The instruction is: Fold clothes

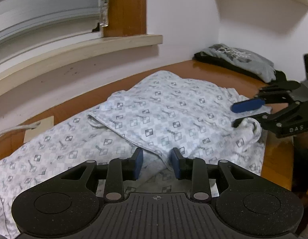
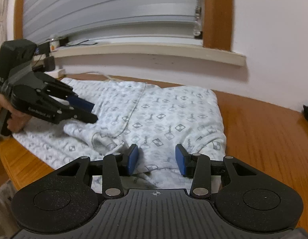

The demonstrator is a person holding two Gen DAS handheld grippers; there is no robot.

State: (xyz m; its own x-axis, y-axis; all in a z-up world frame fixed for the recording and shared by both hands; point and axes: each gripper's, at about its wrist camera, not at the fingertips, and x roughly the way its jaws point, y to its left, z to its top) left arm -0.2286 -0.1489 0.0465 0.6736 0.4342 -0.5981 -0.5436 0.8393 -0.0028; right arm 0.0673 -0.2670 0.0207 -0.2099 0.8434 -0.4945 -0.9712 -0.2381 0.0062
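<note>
Lying half-folded on the table: patterned garment (hand-held grippers parted).

Both grippers are matte black with silver rivets and blue-padded fingers.

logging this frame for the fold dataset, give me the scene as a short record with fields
surface: wooden table under a window sill
garment: patterned white garment, spread flat and partly folded over itself
left gripper: open, low over the garment's near edge, nothing between its fingers
right gripper: open, over the garment's near edge, holding nothing
other clothes: grey and black folded pile in the far corner of the table
</note>
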